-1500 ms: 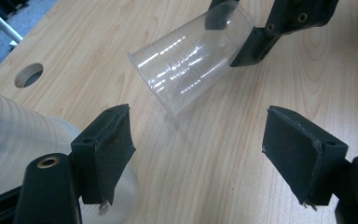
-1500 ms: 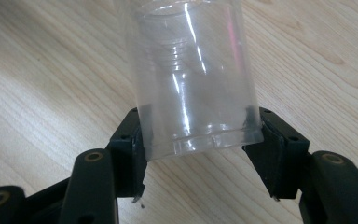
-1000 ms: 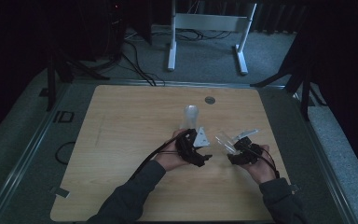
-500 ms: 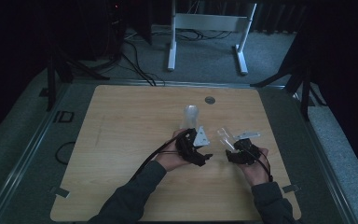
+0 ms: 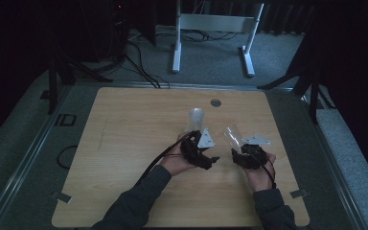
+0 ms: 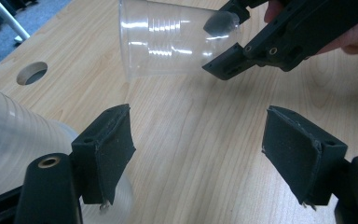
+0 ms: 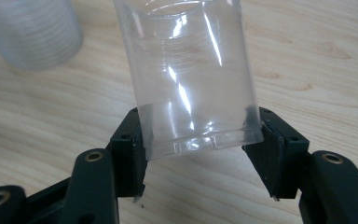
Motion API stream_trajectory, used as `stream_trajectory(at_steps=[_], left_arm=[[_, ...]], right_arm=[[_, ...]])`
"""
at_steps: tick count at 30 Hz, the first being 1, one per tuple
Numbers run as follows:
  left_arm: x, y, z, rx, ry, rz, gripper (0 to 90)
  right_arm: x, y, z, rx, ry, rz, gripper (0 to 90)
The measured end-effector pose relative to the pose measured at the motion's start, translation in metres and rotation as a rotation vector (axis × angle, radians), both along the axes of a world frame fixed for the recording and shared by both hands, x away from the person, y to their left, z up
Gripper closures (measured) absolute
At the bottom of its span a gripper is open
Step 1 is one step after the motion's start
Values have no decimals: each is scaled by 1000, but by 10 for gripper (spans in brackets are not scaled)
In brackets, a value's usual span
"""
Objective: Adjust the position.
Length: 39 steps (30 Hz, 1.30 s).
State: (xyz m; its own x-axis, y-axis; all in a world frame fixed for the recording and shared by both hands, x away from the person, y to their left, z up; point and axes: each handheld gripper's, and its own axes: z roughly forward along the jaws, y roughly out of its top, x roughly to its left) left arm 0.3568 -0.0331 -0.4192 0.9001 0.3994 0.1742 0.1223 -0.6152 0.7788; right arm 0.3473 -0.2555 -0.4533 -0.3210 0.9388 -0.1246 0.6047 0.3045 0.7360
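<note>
i sit at a pale wooden table (image 5: 124,143) with rounded corners and a round cable hole (image 5: 215,102) near its far edge. it stands on grey carpet (image 5: 211,60), with a metal rail (image 5: 24,158) along the floor at my left. beyond the table is a white metal frame on two feet (image 5: 215,24), with black cables (image 5: 139,67) trailing across the floor. the room is dim and its far side lies in darkness.

A light wooden table (image 5: 124,143) with a round hole (image 5: 215,102) carries a cloudy cup stack (image 5: 196,118).
</note>
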Motion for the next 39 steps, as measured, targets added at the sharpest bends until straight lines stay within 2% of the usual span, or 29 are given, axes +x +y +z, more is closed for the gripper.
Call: stream_trajectory(at_steps=[2,7,8,10,15,16,31,36,39], left_arm=[[0,0,0,-2,3,0,241],[1,1,1,-17,9,4,242],[1,1,1,-17,9,4,241],[1,1,1,-19,11,5,241],[1,0,2,-26,15,5,242],[1,0,2,-27,17,5,242],[1,-3,2,-41,18,11,242],[1,-4,3,-45,16,10,242],[2,-5,3,-63,22,14,242]], right_arm=[[0,0,0,9,-9,-1,426],[-4,3,0,26,-75,-12,427],[-4,3,0,26,-75,-12,427],[-7,3,-1,45,-110,-17,427],[-9,3,-2,65,-141,-15,427],[-11,3,-2,71,-165,-13,427],[-17,-1,0,122,-256,-28,427],[-21,-2,3,143,-304,-24,427],[-23,-3,6,159,-331,-26,427]])
